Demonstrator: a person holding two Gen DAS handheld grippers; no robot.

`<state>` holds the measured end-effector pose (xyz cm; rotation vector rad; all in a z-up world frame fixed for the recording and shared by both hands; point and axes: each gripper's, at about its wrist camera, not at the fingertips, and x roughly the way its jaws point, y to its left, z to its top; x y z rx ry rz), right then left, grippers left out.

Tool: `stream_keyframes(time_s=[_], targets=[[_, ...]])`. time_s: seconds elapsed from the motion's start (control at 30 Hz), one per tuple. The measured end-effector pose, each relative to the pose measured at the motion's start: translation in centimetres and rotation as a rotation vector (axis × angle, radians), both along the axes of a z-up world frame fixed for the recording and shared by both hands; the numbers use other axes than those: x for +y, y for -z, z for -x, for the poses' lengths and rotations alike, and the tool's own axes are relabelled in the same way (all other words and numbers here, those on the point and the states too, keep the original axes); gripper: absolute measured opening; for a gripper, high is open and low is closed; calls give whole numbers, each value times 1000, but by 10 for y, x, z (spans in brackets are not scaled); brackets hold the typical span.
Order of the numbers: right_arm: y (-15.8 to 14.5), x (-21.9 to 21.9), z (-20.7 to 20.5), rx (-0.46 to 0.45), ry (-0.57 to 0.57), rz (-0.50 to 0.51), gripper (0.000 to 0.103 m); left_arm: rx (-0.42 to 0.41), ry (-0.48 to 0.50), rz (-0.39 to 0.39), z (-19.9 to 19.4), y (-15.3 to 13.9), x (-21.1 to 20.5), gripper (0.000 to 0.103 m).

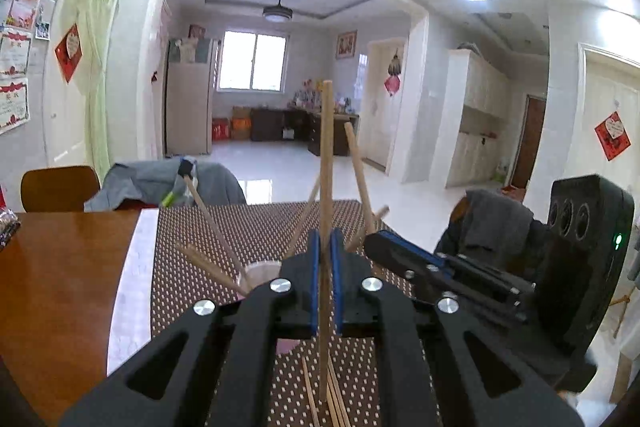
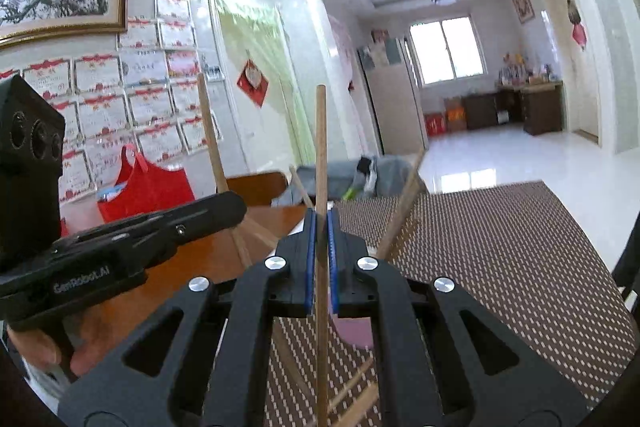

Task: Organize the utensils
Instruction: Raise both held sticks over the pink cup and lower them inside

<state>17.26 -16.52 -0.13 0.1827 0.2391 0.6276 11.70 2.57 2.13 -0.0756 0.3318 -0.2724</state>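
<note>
1. Two grippers are in play, and each is clamped on one wooden chopstick. The left gripper (image 1: 325, 259) pinches an upright chopstick (image 1: 327, 147) between its blue pads (image 1: 314, 267); the right gripper (image 2: 321, 247) does the same with a second upright chopstick (image 2: 321, 155).
2. Each gripper also shows in the other's camera: the right one comes in from the right of the left wrist view, the left one from the left of the right wrist view, with a person's fingers (image 2: 48, 351) around its handle.
3. One pale pink cup (image 1: 260, 273) stands on the dotted brown placemat (image 1: 248, 227), just left of the left gripper's jaws. At least three chopsticks lean out of it at different angles; an exact count is hard, since the grippers hide part of the cup.
4. Several more chopsticks (image 1: 334, 399) lie loose on the placemat below the left gripper; about five, though they overlap.
5. The placemat covers part of one wooden table (image 1: 60, 275).
6. Two chairs are visible past the table, one bare wooden chair (image 1: 60, 187) and one draped in grey clothing (image 1: 160, 183).
</note>
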Motion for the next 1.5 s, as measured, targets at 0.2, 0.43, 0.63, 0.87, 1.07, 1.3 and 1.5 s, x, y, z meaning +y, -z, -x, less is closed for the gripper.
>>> stream_keyframes(time_s=[0.2, 0.43, 0.63, 0.87, 1.07, 1.3, 1.5], targets=[[1, 25, -20, -59, 25, -56, 6, -49, -43, 15, -17, -11, 4, 6], [12, 38, -44, -106, 75, -88, 6, -90, -90, 32, -39, -18, 8, 6], [20, 39, -66, -129, 110, -110, 6, -106, -114, 41, -57, -19, 12, 6], [17, 43, -76, -163, 116, -147, 6, -152, -144, 66, -58, -27, 18, 6], [18, 50, -78, -191, 132, -148, 6, -115, -161, 69, -78, -15, 21, 6], [23, 52, -79, -199, 146, -152, 6, -56, -175, 50, -95, -3, 22, 6], [25, 53, -80, -198, 150, -142, 6, -35, -178, 26, -98, 1, 20, 7]])
